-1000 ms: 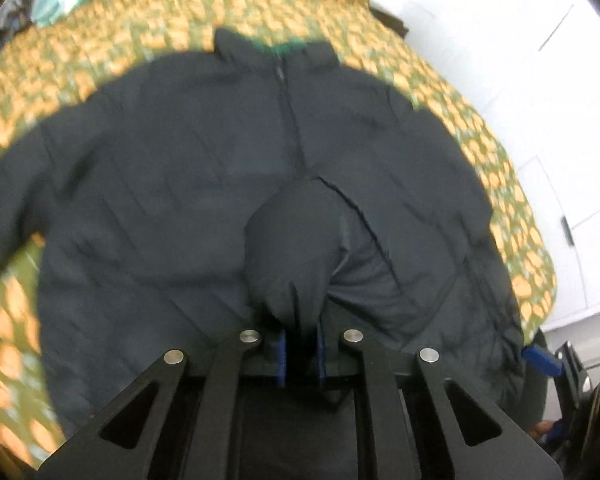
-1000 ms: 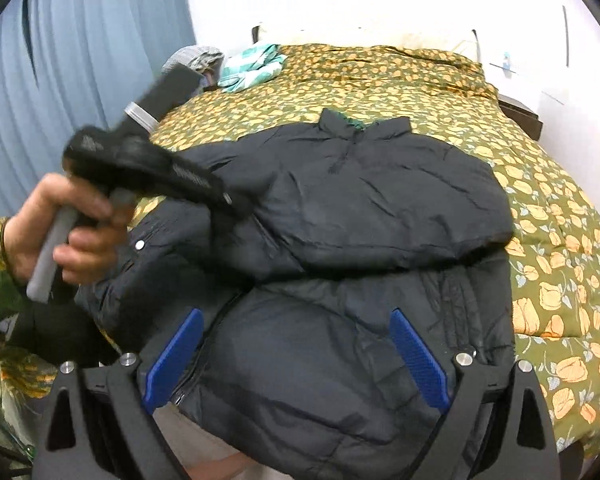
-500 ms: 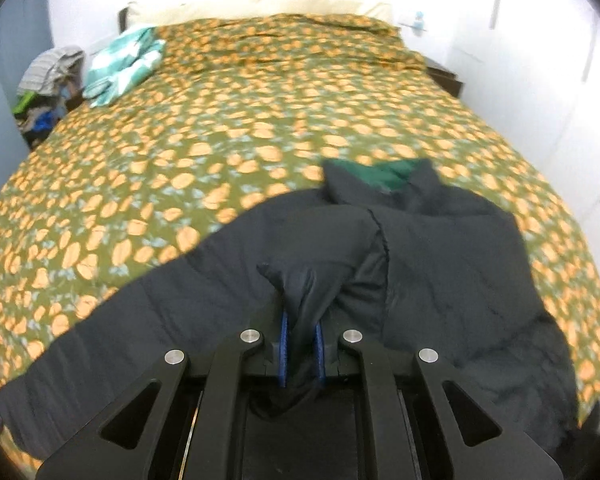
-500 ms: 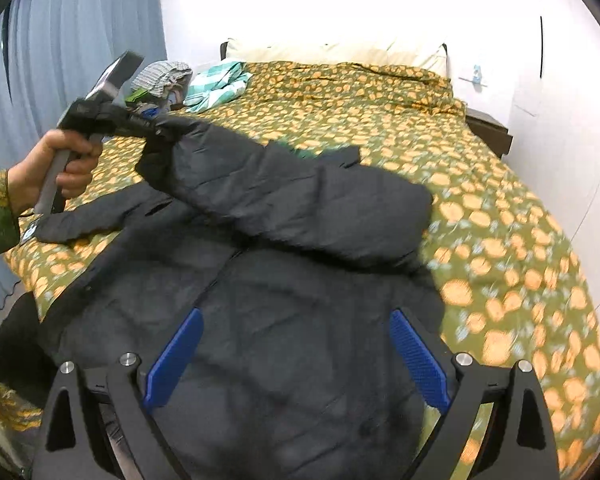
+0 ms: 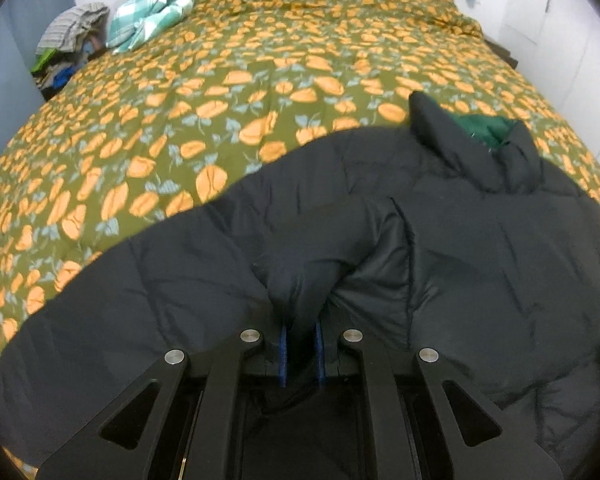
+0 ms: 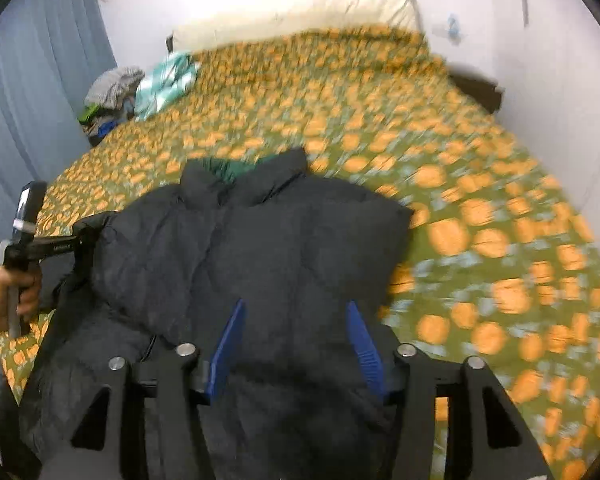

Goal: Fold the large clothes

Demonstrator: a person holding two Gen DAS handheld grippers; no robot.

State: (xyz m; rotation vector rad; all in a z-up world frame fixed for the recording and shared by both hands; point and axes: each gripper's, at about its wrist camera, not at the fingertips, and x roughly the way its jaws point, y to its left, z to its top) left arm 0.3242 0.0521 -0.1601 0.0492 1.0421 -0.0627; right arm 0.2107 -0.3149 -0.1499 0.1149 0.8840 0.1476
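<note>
Pinching a bunched fold of the black jacket (image 5: pixel 480 248) between its blue pads (image 5: pixel 283 354), the left gripper (image 5: pixel 300 354) had its fingers pressed nearly together, with the cloth rising out of them in a small hump. From the right wrist view that same gripper (image 6: pixel 85 240) showed at the left edge, gripped by a hand (image 6: pixel 18 292), with the jacket's near-left part drawn up to it. The right gripper (image 6: pixel 296 344) hung above the lower middle of the jacket (image 6: pixel 284 248), its blue fingers (image 6: pixel 228 344) about half spread and closing; puffy black cloth filled the space between them, though the pads did not look to be pressing on it. The jacket lay on the near part of the bed (image 5: pixel 220 80), front up, spreading towards the near edge, one sleeve stretched off to the left in the left wrist view. Its collar (image 5: pixel 476 144) stood up at the far end, showing a green lining (image 5: pixel 486 128). Beyond it the green cover with orange flowers ran bare to the pale pillows (image 6: pixel 300 16) by the headboard. At the far left corner sat a teal checked cloth (image 5: pixel 152 8) and, just beside it, a heap of clothes (image 5: pixel 72 40). A grey curtain (image 6: pixel 28 100) hung along the left wall, and the right wall (image 6: pixel 552 60) was white.
</note>
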